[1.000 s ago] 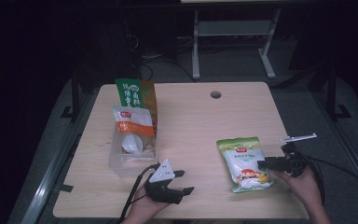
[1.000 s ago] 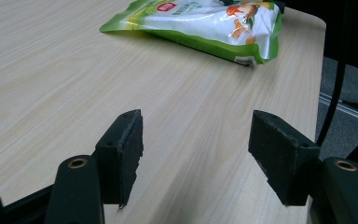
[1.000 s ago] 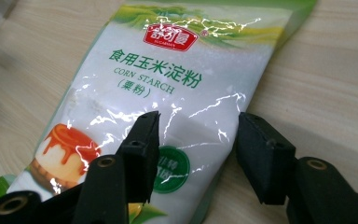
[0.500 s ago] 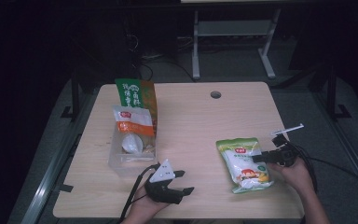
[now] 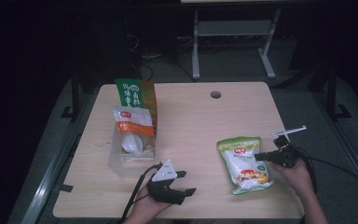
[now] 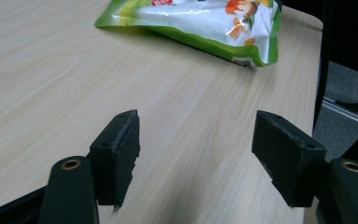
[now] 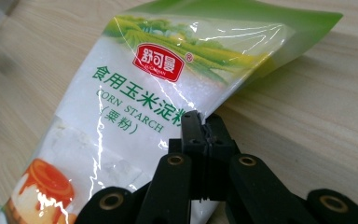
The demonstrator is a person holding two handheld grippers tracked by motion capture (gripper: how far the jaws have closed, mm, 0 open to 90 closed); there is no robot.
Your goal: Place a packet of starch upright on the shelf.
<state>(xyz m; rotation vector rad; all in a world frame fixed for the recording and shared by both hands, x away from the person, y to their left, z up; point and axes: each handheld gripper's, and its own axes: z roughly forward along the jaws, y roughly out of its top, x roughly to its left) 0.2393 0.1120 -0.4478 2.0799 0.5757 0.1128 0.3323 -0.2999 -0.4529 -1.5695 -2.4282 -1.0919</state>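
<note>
A green and white corn starch bag [image 5: 244, 163] lies flat on the right part of the wooden table [image 5: 191, 121]. My right gripper [image 5: 259, 157] comes in from the bag's right side. Its jaws have just been closing and now stand shut on the bag's edge; in the right gripper view the gripper [image 7: 204, 126] pinches the film of the bag [image 7: 135, 107]. My left gripper [image 5: 187, 183] rests near the front edge, left of the bag. Its jaws have just opened a little wider, and the gripper [image 6: 196, 149] stands open over bare wood, with the bag [image 6: 205, 23] farther off.
A clear plastic bin [image 5: 119, 164] stands at the left and holds an orange and white packet [image 5: 133, 123] and a tall green and orange bag [image 5: 135, 93]. A round cable hole [image 5: 215, 94] sits near the table's far edge. The floor drops away beyond the table's right edge.
The right gripper's jaws have closed onto the right edge of the corn starch bag, and the hand has shifted slightly. The left hand has stayed where it was.
</note>
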